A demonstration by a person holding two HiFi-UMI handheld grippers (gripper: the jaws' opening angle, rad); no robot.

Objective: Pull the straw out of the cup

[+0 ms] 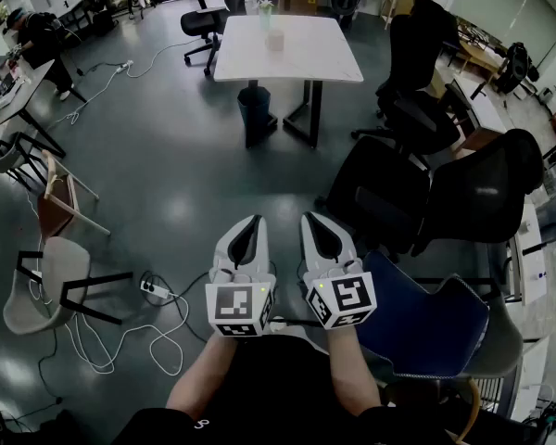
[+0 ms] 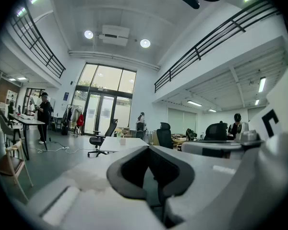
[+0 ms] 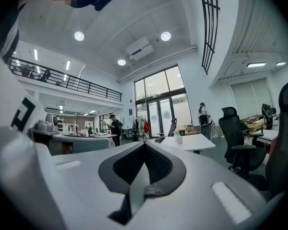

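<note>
A small pale cup (image 1: 275, 40) stands on the white table (image 1: 315, 63) far ahead across the room. I cannot make out the straw at this distance. The cup also shows in the left gripper view as a tiny cup (image 2: 122, 140) and in the right gripper view as a tiny cup (image 3: 179, 139). My left gripper (image 1: 250, 221) and right gripper (image 1: 312, 217) are held side by side close to my body, both pointing toward that table. The left gripper (image 2: 149, 147) has its jaws closed together with nothing between them. The right gripper (image 3: 145, 144) is likewise shut and empty.
Grey floor lies between me and the table. Black office chairs (image 1: 417, 109) crowd the right, and a blue chair (image 1: 426, 323) sits just beside me. On the left stand a white chair (image 1: 37, 286) and a power strip with cables (image 1: 157, 292). A dark bin (image 1: 256, 109) stands under the table.
</note>
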